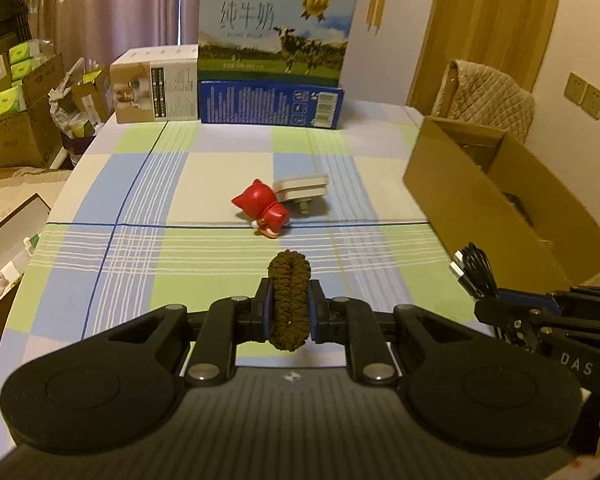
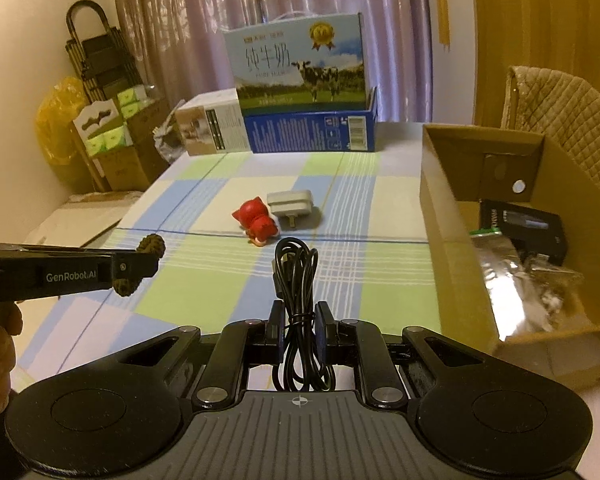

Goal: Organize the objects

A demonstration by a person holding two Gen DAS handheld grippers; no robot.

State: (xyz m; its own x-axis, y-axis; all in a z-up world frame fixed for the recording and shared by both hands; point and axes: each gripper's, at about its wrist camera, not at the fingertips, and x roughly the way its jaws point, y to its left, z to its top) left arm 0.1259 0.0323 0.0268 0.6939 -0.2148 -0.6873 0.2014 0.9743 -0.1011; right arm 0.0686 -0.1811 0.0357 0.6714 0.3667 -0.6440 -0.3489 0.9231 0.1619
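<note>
My left gripper [image 1: 290,300] is shut on a brown hair scrunchie [image 1: 290,296] and holds it above the checked tablecloth [image 1: 180,240]. My right gripper [image 2: 299,326] is shut on a bundled black cable [image 2: 298,280], also above the cloth. The cable also shows in the left wrist view [image 1: 474,270], and the scrunchie in the right wrist view [image 2: 140,264]. A red toy figure [image 1: 266,208] lies on its side mid-table, touching a white plug adapter [image 1: 302,190]. An open cardboard box [image 2: 512,232] stands at the right, holding a dark packet and foil bags.
A milk carton box [image 1: 274,44] stands on a blue box [image 1: 272,104] at the table's far edge, beside a white box [image 1: 156,86]. A padded chair [image 1: 488,100] stands behind the cardboard box. Cartons [image 1: 16,112] crowd the floor at left.
</note>
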